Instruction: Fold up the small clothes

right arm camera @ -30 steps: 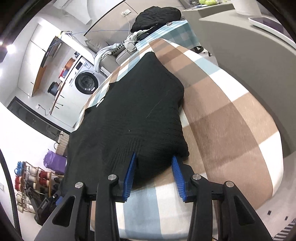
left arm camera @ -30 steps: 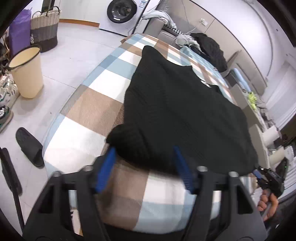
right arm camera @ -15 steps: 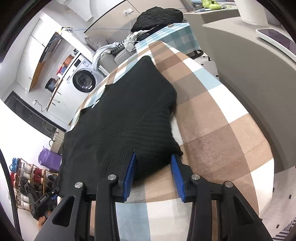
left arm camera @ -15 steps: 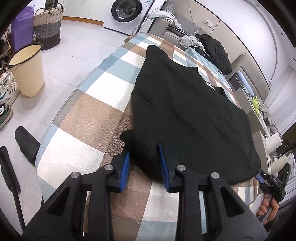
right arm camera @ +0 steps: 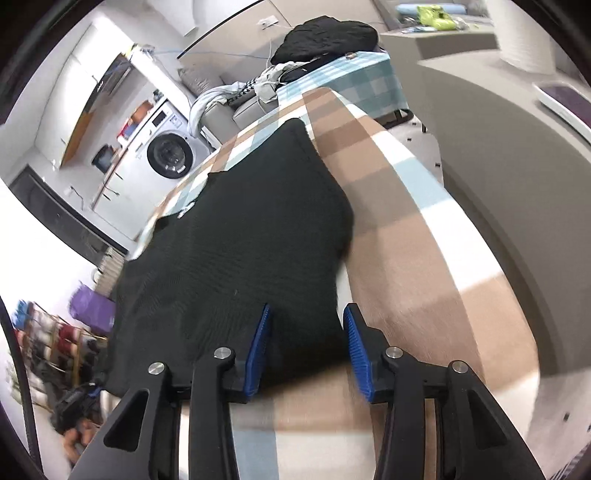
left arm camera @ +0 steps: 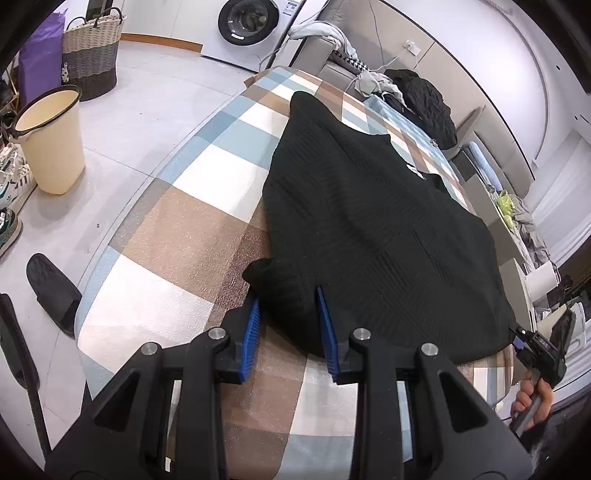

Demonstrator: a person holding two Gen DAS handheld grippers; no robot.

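A black knit sweater (left arm camera: 369, 221) lies spread on the checked table (left arm camera: 177, 229); it also shows in the right wrist view (right arm camera: 251, 236). My left gripper (left arm camera: 286, 314) is shut on the sweater's near left hem corner, the cloth bunched between its blue pads (left arm camera: 249, 332). My right gripper (right arm camera: 304, 332) is shut on the near right hem corner, with black cloth filling the gap between its blue pads (right arm camera: 354, 343). The right gripper also shows in the left wrist view (left arm camera: 535, 347), at the sweater's other corner.
A cream bin (left arm camera: 51, 144), a woven basket (left arm camera: 90, 55), a black slipper (left arm camera: 51, 291) and shoes stand on the floor to the left. A washing machine (left arm camera: 251, 22) and a sofa with piled clothes (left arm camera: 424, 99) lie beyond the table. A grey counter (right arm camera: 498, 122) runs on the right.
My left gripper closed from wide open onto the sweater's left hem corner. Both grippers have drawn the hem back toward the table's near edge, and the right view has tilted and blurred.
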